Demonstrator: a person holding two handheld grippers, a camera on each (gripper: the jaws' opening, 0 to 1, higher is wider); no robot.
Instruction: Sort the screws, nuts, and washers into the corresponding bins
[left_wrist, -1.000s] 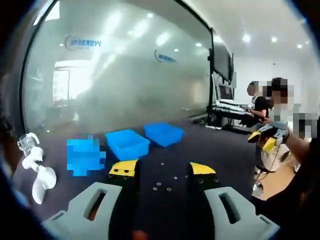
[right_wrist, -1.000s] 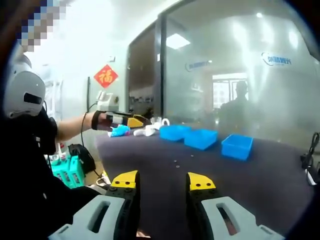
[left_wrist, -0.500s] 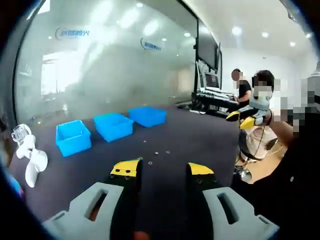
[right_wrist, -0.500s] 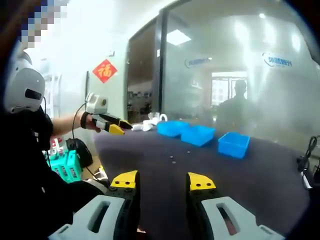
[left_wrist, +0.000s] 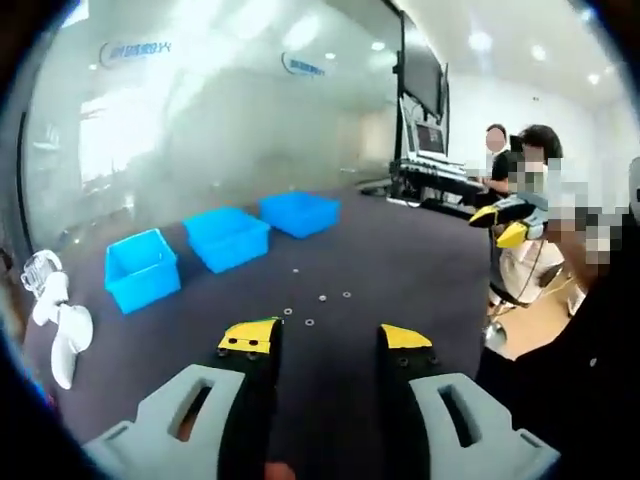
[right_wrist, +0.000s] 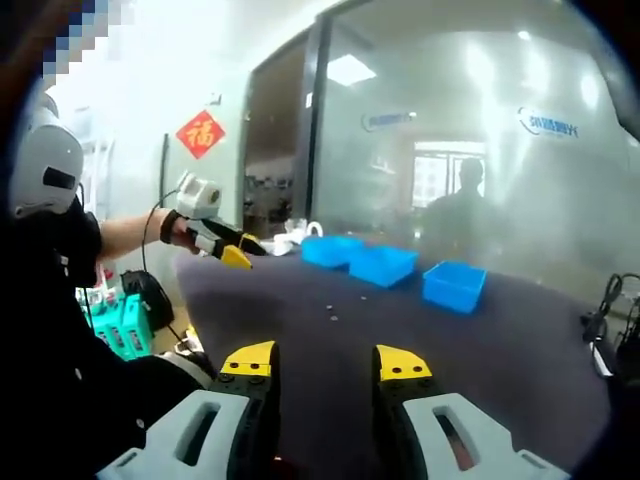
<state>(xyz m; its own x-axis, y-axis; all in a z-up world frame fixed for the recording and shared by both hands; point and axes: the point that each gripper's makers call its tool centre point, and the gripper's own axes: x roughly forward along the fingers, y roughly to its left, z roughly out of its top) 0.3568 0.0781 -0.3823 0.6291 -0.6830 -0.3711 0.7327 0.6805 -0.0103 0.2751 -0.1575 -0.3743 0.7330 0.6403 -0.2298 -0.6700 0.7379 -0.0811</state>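
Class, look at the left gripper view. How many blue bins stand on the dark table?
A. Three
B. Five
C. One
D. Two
A: three blue bins stand in a row on the dark table, beyond the small loose parts that lie ahead of the left gripper.

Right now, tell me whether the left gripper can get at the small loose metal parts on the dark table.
Probably yes. The left gripper has its jaws open and empty, and the small metal parts lie scattered on the bare dark table just ahead of them, apart from the blue bins; nothing stands between.
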